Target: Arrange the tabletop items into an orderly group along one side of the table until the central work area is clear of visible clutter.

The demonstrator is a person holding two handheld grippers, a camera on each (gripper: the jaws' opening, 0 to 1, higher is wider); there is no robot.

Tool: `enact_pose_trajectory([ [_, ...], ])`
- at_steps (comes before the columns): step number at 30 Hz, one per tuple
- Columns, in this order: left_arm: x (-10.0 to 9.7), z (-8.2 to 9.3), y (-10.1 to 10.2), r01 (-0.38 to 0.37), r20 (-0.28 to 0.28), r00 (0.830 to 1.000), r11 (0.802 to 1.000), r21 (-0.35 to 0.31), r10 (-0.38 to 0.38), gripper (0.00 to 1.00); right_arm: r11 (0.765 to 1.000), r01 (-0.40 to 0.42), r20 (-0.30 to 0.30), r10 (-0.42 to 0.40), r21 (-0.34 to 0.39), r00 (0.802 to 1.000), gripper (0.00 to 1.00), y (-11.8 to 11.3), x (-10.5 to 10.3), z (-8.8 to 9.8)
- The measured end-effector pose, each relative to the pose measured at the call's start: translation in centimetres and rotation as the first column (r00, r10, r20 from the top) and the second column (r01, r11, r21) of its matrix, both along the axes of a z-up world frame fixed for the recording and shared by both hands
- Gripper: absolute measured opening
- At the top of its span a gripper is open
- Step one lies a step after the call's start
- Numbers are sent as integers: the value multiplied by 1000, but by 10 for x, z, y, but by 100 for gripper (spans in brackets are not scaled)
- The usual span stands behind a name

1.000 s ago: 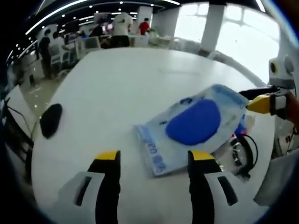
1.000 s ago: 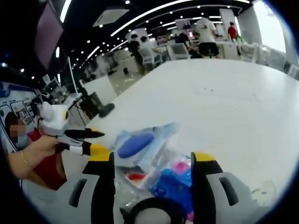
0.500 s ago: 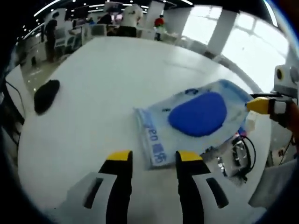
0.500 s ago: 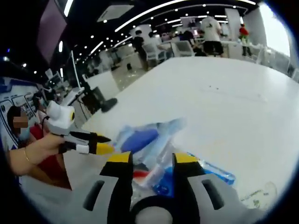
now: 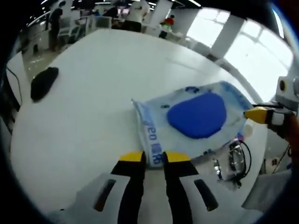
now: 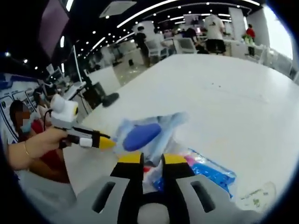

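a large open hall lies beyond the white surface (image 5: 93, 93). long strips of ceiling light (image 6: 140, 11) and rows of small round spot lamps run across a dark ceiling. in the left gripper view bright windows (image 5: 252, 46) stand between broad white pillars (image 5: 229, 32) on the far side. white chairs (image 6: 187, 45) and other white tables stand at the far end, where several people (image 6: 216, 30) are standing. the floor (image 6: 124, 72) is pale and glossy, and it reflects the lamps.
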State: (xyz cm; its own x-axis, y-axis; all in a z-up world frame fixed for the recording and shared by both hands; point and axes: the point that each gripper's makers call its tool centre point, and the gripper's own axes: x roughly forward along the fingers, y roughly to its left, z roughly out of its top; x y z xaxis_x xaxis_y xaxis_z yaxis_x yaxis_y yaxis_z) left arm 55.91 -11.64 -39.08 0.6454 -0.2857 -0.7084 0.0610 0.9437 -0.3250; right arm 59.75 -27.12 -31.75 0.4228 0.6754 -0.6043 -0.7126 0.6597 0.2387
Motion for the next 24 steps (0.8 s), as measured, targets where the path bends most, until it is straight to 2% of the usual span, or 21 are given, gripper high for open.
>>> enact_pose_trajectory([
  [2,-1,-1,3,-14,-11,1000,1000,3,15,3,999,-29,35,29,-15,999,13,1,0,1],
  [3,0,0,4,-37,-11,999,999,-5,37,2,998,-59,67,61,-34,996,11,2,0,2],
  [6,0,1,3,-46,-20,999,999,-14,46,0,996,-67,89,71,-53,993,9,3,1,3],
  [12,-1,8,3,-30,-2,1000,999,24,30,0,995,-85,105,90,-54,990,7,4,1,7],
  [16,2,17,3,-24,21,1000,999,34,23,0,991,-100,155,113,-88,981,6,2,3,11],
  [22,7,32,0,-2,37,999,999,47,0,0,993,-77,163,90,-84,983,3,-7,8,17],
  [24,10,38,-2,2,51,999,999,39,-4,0,991,-71,183,91,-113,979,3,-11,10,18],
])
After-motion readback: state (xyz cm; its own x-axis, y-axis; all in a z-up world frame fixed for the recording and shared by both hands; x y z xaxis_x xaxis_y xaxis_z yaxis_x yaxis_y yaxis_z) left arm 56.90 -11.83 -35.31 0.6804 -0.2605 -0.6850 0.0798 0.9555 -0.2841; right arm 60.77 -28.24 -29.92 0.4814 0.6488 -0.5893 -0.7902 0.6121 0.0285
